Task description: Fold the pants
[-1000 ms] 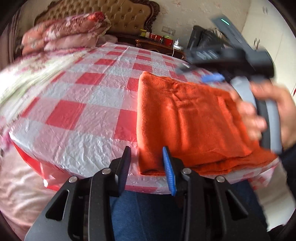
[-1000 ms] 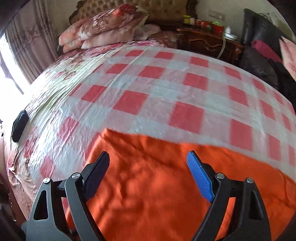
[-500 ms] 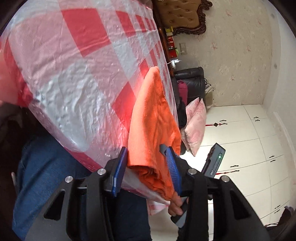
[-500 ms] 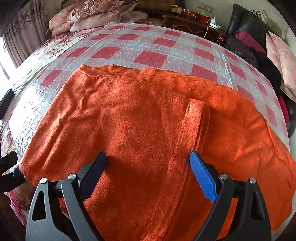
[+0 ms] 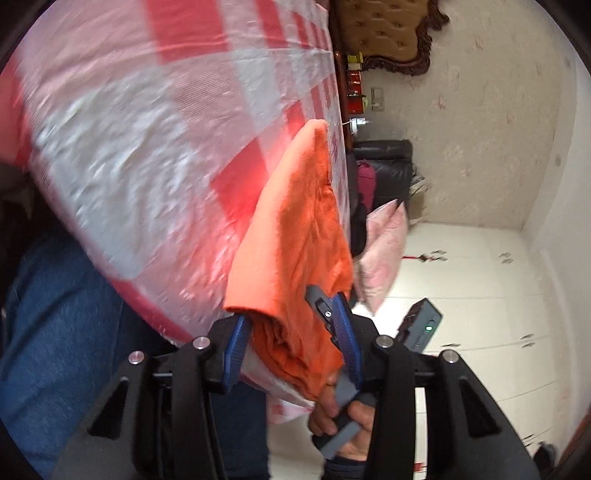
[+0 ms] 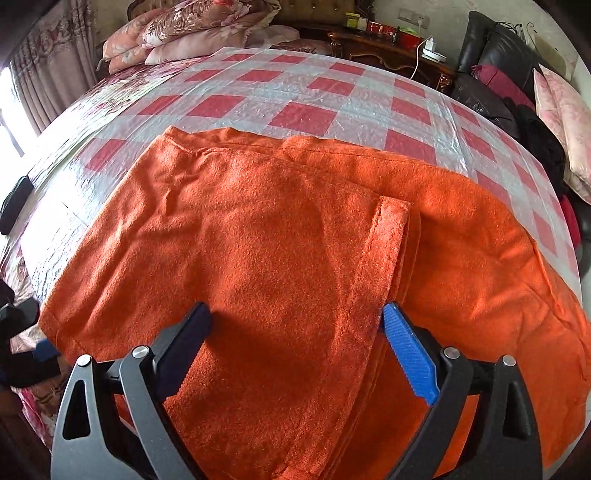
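Note:
Orange fleece pants [image 6: 277,240] lie folded on the bed's red-and-white checked plastic cover [image 6: 303,114], one folded layer ending in a hem near the middle. My right gripper [image 6: 295,314] hovers above them pointing steeply down. Its jaws are opening wide, and nothing is pinched between them. My left gripper [image 5: 291,321] is rolled on its side at the bed's near edge. It straddles the stacked edge of the pants [image 5: 295,221], and its pads are not visibly squeezing the fabric. A hand [image 5: 343,417] holds the right gripper's handle just behind it.
Flowered pillows [image 6: 192,29] are piled at the headboard. A wooden cabinet [image 6: 388,55] with small items stands behind the bed. A black sofa [image 6: 498,74] with cushions is at the right. A dark flat object [image 6: 14,203] lies on the bed's left side. A person's jeans [image 5: 55,350] press against the near edge.
The left gripper rolled onto its side and came down onto the pants' near edge, which now sits between its jaws. The right gripper drew back over the pants and spread its jaws wider.

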`<action>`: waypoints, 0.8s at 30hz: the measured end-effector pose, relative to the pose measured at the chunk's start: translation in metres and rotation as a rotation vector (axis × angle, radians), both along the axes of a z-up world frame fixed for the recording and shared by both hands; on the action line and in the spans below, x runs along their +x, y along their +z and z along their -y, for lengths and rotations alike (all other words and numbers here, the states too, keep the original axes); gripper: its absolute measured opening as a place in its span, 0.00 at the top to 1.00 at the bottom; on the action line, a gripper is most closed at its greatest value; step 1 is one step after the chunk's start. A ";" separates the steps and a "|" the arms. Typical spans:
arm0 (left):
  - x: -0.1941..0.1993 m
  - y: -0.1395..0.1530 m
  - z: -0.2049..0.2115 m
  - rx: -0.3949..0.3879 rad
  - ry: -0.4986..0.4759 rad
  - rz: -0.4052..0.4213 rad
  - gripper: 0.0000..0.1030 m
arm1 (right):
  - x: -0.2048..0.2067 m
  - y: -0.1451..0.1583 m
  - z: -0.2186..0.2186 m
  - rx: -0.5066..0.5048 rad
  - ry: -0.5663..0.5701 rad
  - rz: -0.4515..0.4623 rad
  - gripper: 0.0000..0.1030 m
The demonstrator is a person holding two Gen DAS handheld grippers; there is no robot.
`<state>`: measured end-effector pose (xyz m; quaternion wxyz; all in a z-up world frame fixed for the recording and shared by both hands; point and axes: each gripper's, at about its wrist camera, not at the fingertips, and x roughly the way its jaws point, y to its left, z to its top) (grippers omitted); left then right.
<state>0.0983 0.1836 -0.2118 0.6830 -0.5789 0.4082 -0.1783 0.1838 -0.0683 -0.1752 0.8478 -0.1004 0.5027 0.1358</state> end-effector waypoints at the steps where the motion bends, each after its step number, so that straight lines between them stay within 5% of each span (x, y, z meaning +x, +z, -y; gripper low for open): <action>1: 0.005 0.007 0.001 0.047 0.003 0.000 0.60 | 0.000 0.000 0.000 0.002 0.002 0.000 0.11; 5: 0.011 0.023 0.012 0.213 0.006 -0.013 0.78 | -0.001 0.000 0.000 0.004 -0.002 0.004 0.11; 8: 0.012 0.025 0.017 0.257 0.017 -0.017 0.89 | -0.002 -0.001 0.001 0.005 -0.004 0.011 0.11; 12: 0.006 0.026 0.017 0.281 0.022 -0.012 0.91 | -0.002 -0.001 0.000 0.005 -0.009 0.009 0.11; 16: -0.001 0.034 0.017 0.328 0.007 0.026 0.91 | -0.002 -0.001 0.001 0.006 -0.011 0.007 0.11; 24: 0.001 0.056 0.019 0.608 0.016 0.048 0.61 | -0.001 -0.001 0.001 0.010 -0.009 0.004 0.10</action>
